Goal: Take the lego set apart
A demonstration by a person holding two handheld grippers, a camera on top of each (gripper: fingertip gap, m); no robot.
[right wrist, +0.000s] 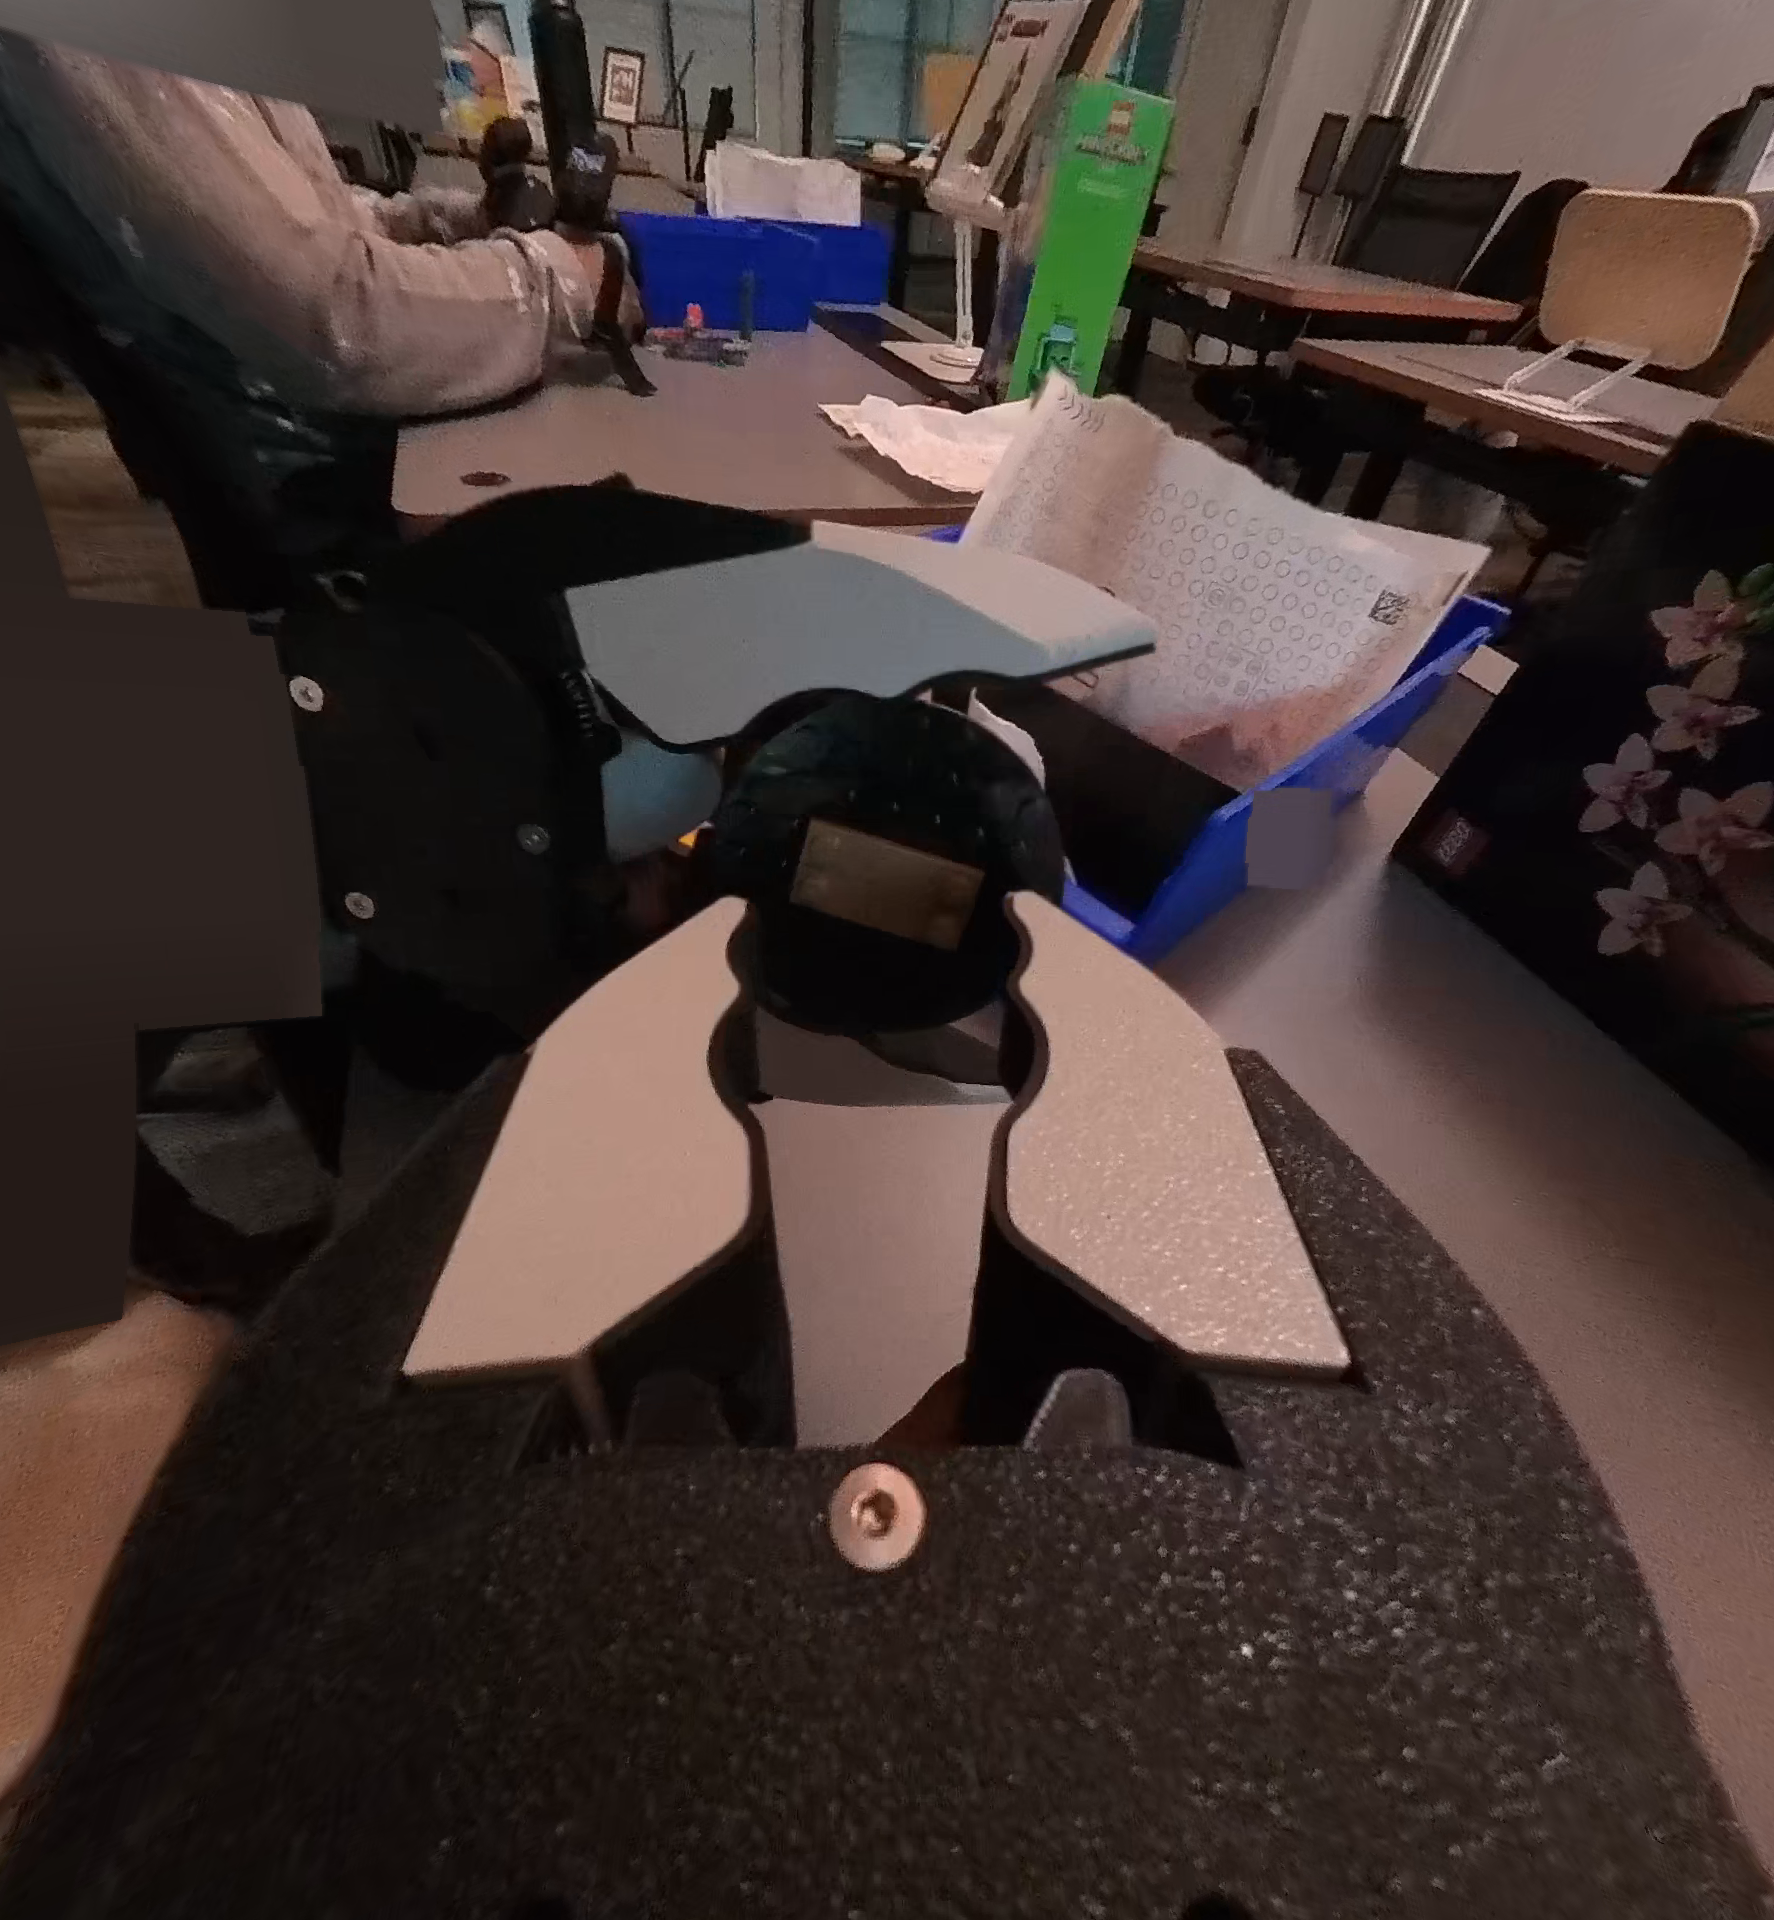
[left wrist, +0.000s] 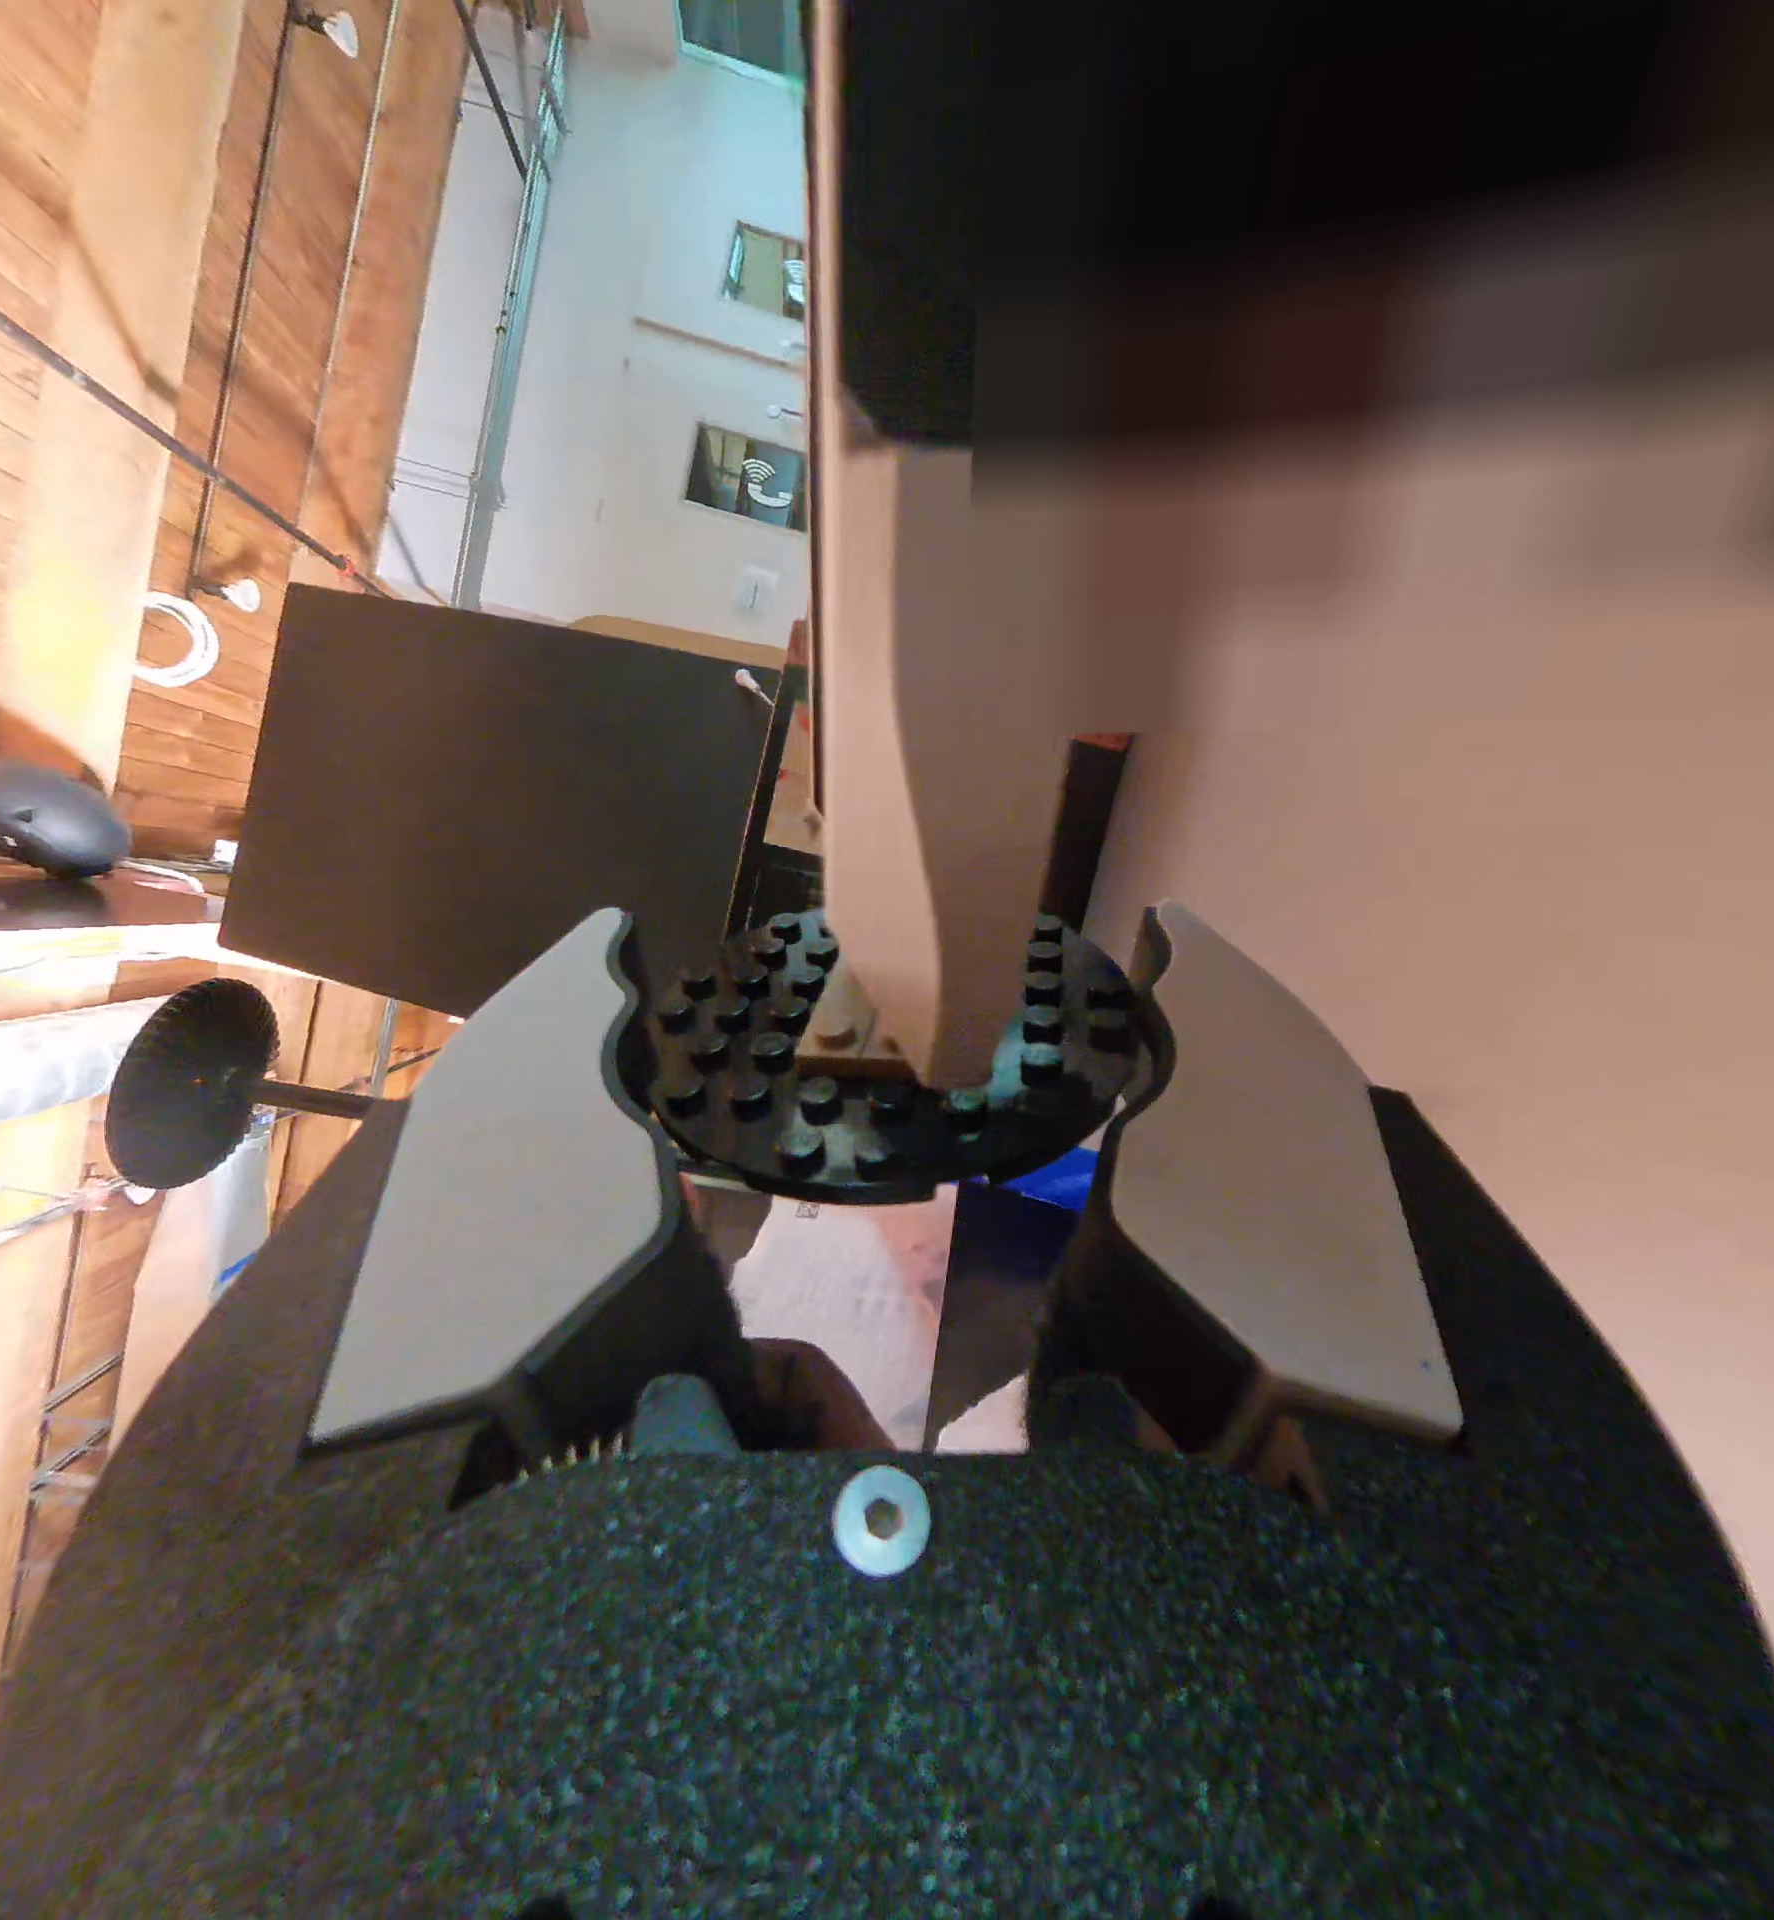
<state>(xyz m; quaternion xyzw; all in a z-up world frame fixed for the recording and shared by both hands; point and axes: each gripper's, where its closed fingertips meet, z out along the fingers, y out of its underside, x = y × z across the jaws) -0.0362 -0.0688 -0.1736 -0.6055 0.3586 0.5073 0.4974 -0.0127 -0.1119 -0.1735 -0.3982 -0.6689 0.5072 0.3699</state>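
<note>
Left wrist view: the left gripper (left wrist: 888,1023) is turned on its side and pinches a black round studded plate (left wrist: 758,1049) between its two grey fingers (left wrist: 509,1174), one finger against each side of the plate's rim. The studded face of the plate looks toward the camera. A grey finger of the right gripper (left wrist: 924,883) comes down from above onto the plate's middle, beside a small tan piece (left wrist: 841,1023) seated among the studs. A black toothed wheel on a short axle (left wrist: 192,1081) sticks out at the left of the gripper body.

Right wrist view: the right gripper (right wrist: 872,940) faces the flat underside of the same plate (right wrist: 888,831), held clear above the grey desk (right wrist: 1382,1039); a tan rectangular piece (right wrist: 883,883) sits on that underside. The right gripper's fingertips stand at the plate's lower rim, one on each side. Whether they press on the plate or only flank it cannot be told. One grey finger of the left gripper (right wrist: 841,634) lies across the top of the plate.

Toward the desk's far right edge stands a blue bin (right wrist: 1278,831) holding a crumpled printed paper bag (right wrist: 1226,582). A dark box with pink flowers (right wrist: 1693,810) stands at the desk's right edge. A person's sleeve (right wrist: 395,301) rests on a farther table, near a green carton (right wrist: 1091,239).
</note>
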